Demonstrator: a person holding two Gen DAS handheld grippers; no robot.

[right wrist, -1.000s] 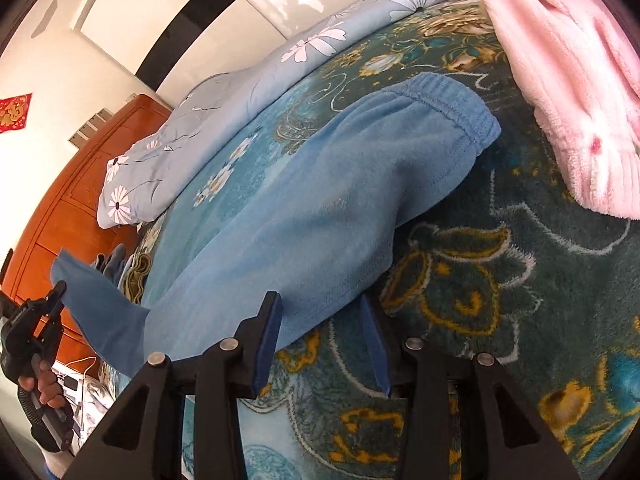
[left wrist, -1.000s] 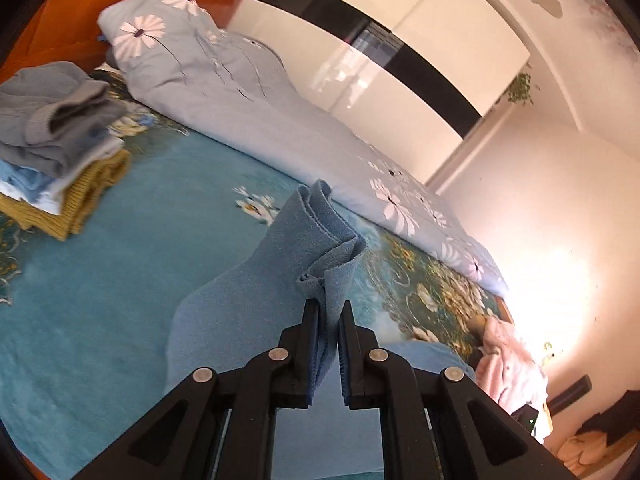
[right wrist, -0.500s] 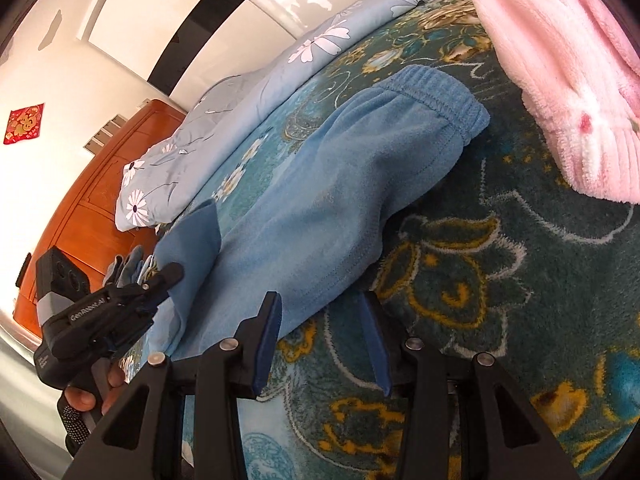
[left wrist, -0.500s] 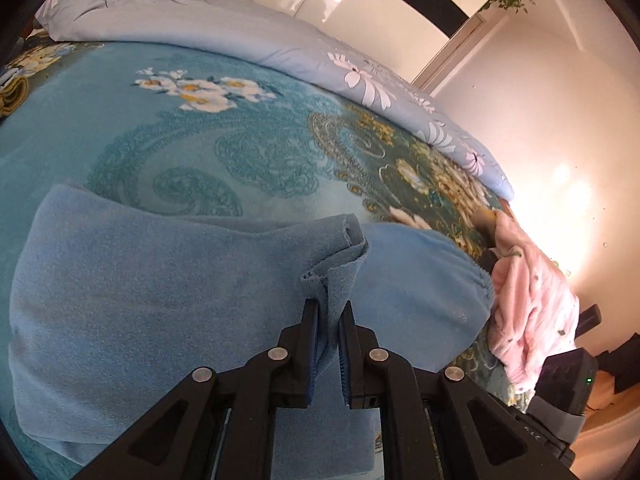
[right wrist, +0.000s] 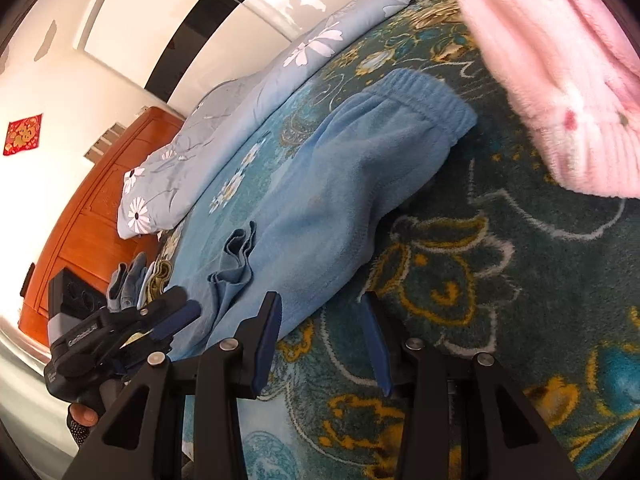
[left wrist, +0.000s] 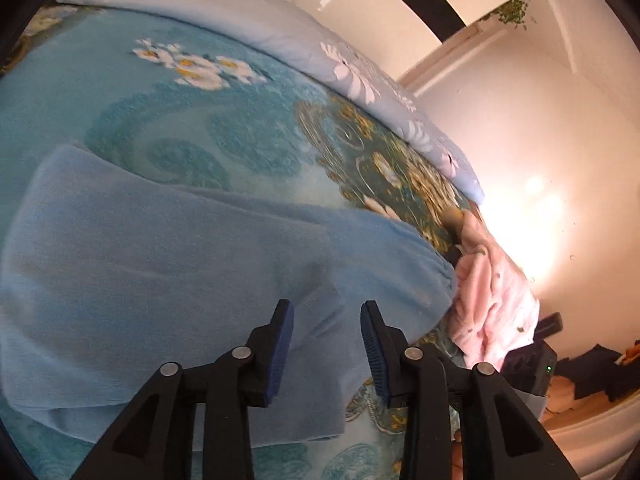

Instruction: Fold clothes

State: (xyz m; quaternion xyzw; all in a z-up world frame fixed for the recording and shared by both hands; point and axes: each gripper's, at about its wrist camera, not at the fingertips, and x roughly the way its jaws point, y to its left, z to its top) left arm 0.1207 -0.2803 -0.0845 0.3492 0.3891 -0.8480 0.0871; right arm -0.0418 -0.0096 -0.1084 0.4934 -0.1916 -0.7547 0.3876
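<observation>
Opening its jaws over the folded blue trousers [left wrist: 192, 272], the left gripper [left wrist: 326, 320] holds nothing; the right gripper [right wrist: 320, 312] hovers parted and empty at their edge on the teal floral bedspread [right wrist: 500, 280], a pink garment [right wrist: 560, 80] beyond.

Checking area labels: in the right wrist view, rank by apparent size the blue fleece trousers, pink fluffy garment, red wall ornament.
1. Blue fleece trousers, largest.
2. Pink fluffy garment, cut off by the frame edge, so its rank against the trousers is unsure.
3. Red wall ornament, smallest, though far from the camera.
</observation>
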